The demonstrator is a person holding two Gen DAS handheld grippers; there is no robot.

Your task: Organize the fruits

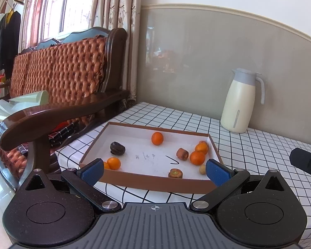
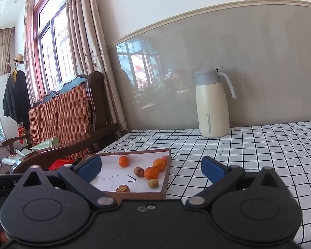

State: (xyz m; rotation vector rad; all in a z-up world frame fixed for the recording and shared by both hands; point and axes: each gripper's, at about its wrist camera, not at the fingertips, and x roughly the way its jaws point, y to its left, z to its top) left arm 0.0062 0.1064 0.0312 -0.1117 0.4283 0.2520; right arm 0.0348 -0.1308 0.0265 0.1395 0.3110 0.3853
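Shallow brown cardboard tray with white floor (image 1: 153, 181): lies on the black-and-white checked tabletop (image 1: 248, 145), near its left corner. Some pen marks show on the tray floor.

Contents, as your left wrist view shows them:
- Small round orange fruit (image 1: 157, 138), alone toward the far wall.
- Cluster of three such orange fruits (image 1: 197, 158) at the right wall, touching one another.
- Two more orange fruits (image 1: 113, 163) at the near-left corner, one partly hidden by your gripper finger.
- Dark brown wrinkled fruit (image 1: 117, 148), left of centre.
- Brown cut stub with orange core (image 1: 182, 154), just beside the right cluster.
- Second cut stub (image 1: 175, 173), against the near wall.
- Small pale yellowish round fruit (image 1: 202, 169), near the right corner.

Your left gripper (image 1: 155, 173): blue pads spread wide, holding nothing, hovering at the tray's near edge.
Your right gripper (image 2: 151, 168): likewise spread wide and empty, just right of the tray.

Surroundings: tall cream jug with grey lid and handle (image 1: 239, 101) against the wall; wooden-armed sofa with quilted orange cushions (image 1: 58, 72) left of the tabletop.
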